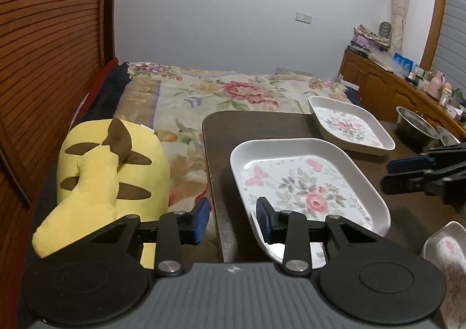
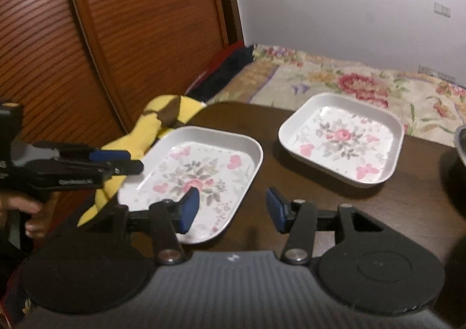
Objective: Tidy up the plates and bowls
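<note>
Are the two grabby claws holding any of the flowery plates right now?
No. The left gripper and right gripper are both open and empty, above the near plate, which lies on the table.

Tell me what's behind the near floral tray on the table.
Behind the near floral tray sits a second floral tray, apart from it on the dark table, then the floral bedspread. The left gripper covers the near tray's left rim.

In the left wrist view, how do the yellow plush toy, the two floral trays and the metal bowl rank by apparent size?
1. Near white floral tray, though it is nearest the camera
2. Yellow plush toy, close to it
3. Far white floral tray
4. Steel bowl, partly hidden
</note>
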Demonstrator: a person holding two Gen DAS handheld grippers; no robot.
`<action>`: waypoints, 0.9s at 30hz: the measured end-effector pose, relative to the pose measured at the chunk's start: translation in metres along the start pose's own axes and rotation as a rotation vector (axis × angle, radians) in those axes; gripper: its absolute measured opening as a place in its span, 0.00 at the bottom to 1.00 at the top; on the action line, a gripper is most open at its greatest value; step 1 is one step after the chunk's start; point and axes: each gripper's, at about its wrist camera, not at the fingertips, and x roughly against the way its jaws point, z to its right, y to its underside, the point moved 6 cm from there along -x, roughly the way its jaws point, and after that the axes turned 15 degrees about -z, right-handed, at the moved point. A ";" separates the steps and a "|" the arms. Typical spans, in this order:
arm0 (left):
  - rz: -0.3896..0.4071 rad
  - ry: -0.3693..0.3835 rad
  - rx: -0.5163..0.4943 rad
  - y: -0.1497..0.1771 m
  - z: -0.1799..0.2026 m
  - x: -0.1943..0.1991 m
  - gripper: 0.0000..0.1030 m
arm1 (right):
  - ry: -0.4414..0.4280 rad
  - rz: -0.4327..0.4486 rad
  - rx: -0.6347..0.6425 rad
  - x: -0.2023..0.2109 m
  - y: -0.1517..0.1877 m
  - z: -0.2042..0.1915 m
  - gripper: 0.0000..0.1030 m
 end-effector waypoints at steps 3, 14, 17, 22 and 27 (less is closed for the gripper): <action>-0.007 0.022 -0.001 -0.002 -0.004 -0.006 0.33 | -0.012 -0.033 -0.007 -0.013 -0.005 0.003 0.50; -0.020 0.066 -0.023 -0.006 0.002 -0.008 0.17 | -0.043 -0.093 -0.001 -0.033 -0.007 0.004 0.31; -0.023 0.072 -0.028 -0.005 0.004 -0.009 0.16 | -0.049 -0.100 0.012 -0.035 -0.007 0.002 0.27; -0.032 0.073 -0.010 -0.003 0.005 -0.013 0.12 | -0.049 -0.107 0.024 -0.035 -0.006 0.001 0.19; -0.037 0.075 0.003 0.001 0.007 -0.011 0.09 | -0.060 -0.109 0.008 -0.033 -0.005 0.005 0.16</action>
